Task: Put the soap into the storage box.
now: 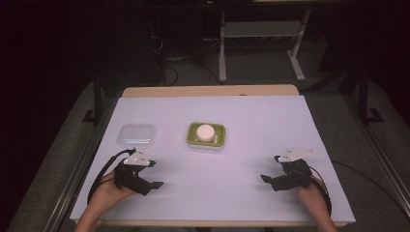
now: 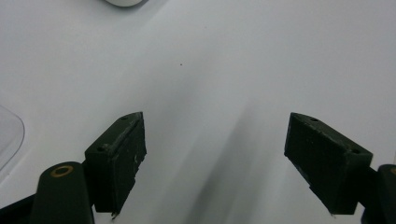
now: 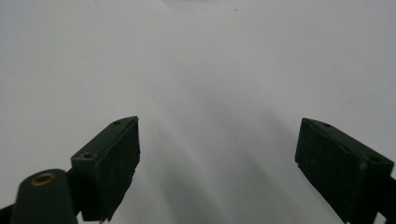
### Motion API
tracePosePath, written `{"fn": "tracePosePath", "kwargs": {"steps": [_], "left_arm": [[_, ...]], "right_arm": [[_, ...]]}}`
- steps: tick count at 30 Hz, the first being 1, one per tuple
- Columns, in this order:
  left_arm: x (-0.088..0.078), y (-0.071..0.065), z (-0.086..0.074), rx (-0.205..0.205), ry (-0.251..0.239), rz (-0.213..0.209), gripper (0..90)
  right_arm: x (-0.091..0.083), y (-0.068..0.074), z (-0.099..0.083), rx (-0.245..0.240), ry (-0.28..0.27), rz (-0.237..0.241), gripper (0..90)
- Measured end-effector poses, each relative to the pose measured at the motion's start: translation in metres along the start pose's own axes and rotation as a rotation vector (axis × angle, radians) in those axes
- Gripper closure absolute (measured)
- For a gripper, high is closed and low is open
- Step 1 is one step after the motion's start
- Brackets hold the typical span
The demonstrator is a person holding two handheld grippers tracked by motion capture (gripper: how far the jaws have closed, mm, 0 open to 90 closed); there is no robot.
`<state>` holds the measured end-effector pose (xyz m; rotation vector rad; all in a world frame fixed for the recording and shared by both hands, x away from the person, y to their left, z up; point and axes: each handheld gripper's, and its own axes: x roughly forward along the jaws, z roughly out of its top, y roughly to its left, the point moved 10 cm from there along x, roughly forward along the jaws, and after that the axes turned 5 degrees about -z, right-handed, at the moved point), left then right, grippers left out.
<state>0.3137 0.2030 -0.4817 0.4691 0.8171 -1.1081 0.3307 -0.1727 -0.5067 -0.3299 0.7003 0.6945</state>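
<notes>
Jaws stood wide on both grippers, gripping nothing. Just beyond the left gripper [image 1: 140, 174] lay the clear lid [image 1: 138, 135]; the green container [image 1: 206, 135] sat beside that lid, well apart from the right gripper [image 1: 279, 174].

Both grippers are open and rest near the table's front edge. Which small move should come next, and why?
Probably the left gripper should move forward toward the clear lid, the thing nearest it. Its jaws stand wide open and hold nothing, and the lid lies flat just beyond it, left of the green container with its white round piece. The right gripper is farther from both.
</notes>
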Motion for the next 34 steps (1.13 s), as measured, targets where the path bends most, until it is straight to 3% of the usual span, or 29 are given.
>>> {"fn": "tracePosePath", "kwargs": {"steps": [19, 25, 31, 34], "left_arm": [[-0.001, -0.005, -0.029, -0.058, -0.024, 0.012, 20.3], [0.001, -0.006, -0.034, -0.111, -0.103, 0.015, 20.3], [0.0, -0.005, -0.034, -0.109, -0.128, 0.071, 19.6], [-0.001, -0.005, -0.032, -0.127, -0.165, 0.076, 19.4]], "right_arm": [[0.001, 0.001, -0.001, 0.002, 0.003, 0.008, 13.2], [-0.002, 0.002, 0.0, 0.009, -0.013, 0.018, 13.2], [-0.001, 0.004, 0.0, 0.007, -0.015, 0.027, 13.2], [0.0, 0.006, 0.0, 0.005, -0.015, 0.033, 13.2]]}}
